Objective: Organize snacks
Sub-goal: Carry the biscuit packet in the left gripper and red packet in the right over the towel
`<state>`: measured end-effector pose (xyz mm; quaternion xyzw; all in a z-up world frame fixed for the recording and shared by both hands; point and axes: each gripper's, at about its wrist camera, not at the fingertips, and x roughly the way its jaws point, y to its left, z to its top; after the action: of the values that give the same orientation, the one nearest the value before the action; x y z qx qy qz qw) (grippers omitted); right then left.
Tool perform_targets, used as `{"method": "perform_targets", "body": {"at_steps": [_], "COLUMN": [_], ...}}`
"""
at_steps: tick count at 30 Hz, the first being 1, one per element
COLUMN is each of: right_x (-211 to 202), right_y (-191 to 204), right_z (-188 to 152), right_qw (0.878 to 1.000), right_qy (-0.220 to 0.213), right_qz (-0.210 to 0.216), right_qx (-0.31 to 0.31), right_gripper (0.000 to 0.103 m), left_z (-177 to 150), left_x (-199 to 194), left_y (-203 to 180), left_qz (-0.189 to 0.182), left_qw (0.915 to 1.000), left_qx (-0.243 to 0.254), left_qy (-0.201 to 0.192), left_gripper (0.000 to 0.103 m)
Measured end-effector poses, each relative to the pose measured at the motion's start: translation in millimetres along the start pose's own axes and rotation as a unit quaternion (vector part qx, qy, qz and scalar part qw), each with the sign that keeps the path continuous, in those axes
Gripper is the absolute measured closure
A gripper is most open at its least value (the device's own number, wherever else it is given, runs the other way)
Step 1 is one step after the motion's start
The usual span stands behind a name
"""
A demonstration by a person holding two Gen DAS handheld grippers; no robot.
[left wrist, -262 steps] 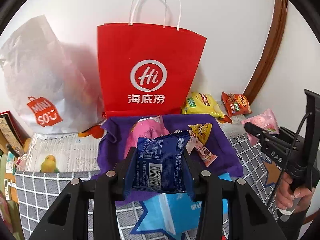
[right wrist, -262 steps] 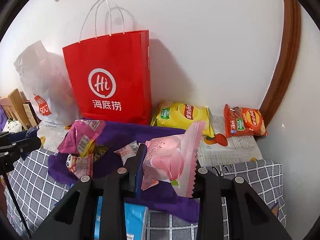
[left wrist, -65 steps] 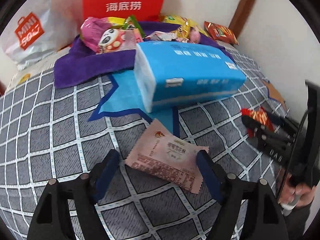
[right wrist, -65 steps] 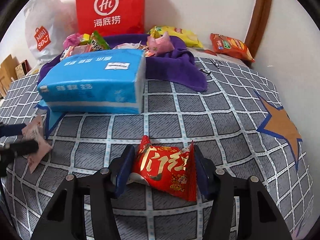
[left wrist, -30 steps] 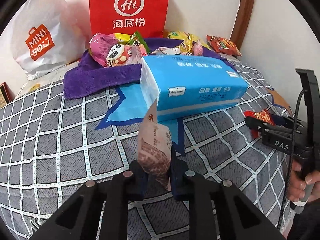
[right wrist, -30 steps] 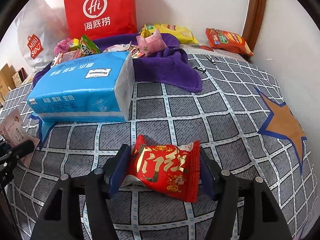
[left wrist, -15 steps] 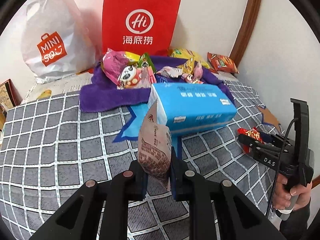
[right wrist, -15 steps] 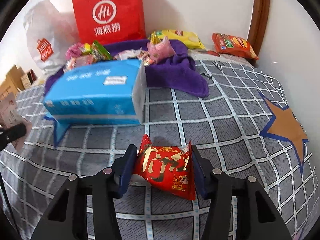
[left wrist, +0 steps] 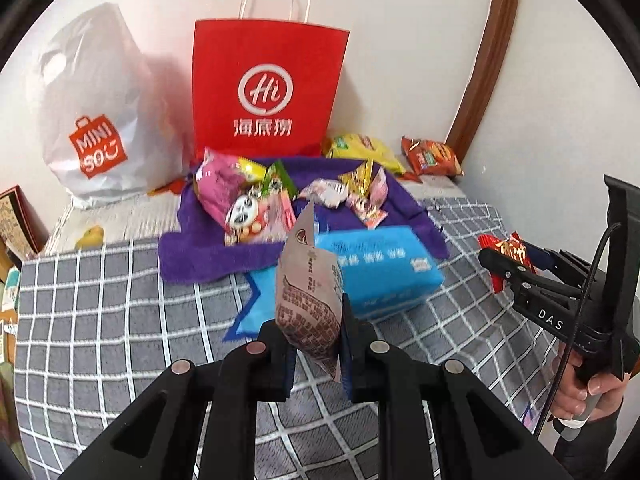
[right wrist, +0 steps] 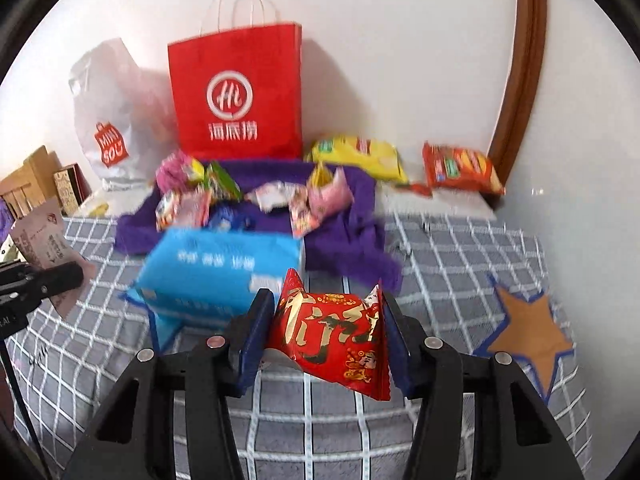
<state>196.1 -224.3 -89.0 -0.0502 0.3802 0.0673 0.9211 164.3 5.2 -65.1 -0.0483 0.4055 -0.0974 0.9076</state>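
Note:
My left gripper is shut on a pale pink-brown snack packet, held upright above the checked grey bedcover. My right gripper is shut on a red and gold snack packet, lifted clear of the cover. In the left wrist view the right gripper shows at the right edge with the red packet and a hand. Several loose snacks lie on a purple towel behind a blue tissue pack.
A red paper bag and a white plastic bag stand against the wall. A yellow chip bag and an orange chip bag lie at the back right. Boxes sit at the left edge.
Both grippers have risen off the bedcover with their packets. The right gripper's pads closed in on the red packet, which now hangs above the cover.

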Motion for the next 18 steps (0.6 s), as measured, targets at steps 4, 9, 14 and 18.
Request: {"method": "perform_targets", "body": {"at_steps": [4, 9, 14, 18], "right_x": [-3.9, -2.9, 1.0, 8.7], "right_y": [2.7, 4.8, 8.0, 8.5], "right_z": [23.7, 50.3, 72.7, 89.7], "right_qw": [1.0, 1.0, 0.999, 0.999], "right_qy": [-0.014, -0.026, -0.038, -0.046], "right_qz": [-0.003, 0.0, 0.005, 0.007], "right_qx": [-0.005, -0.004, -0.01, -0.015], "right_gripper": [0.051, 0.051, 0.051, 0.051], "left_z": [16.8, 37.6, 59.2, 73.7], "left_x": [-4.6, -2.4, 2.1, 7.1], "left_y": [2.1, 9.0, 17.8, 25.5], "left_qz": [-0.002, -0.003, 0.006, 0.014], "left_qw": [0.9999, 0.9997, 0.9994, 0.9991], "left_qx": [-0.006, -0.018, -0.025, -0.032], "left_qy": [-0.01, -0.014, -0.022, -0.024], "left_gripper": [0.086, 0.086, 0.086, 0.086]}}
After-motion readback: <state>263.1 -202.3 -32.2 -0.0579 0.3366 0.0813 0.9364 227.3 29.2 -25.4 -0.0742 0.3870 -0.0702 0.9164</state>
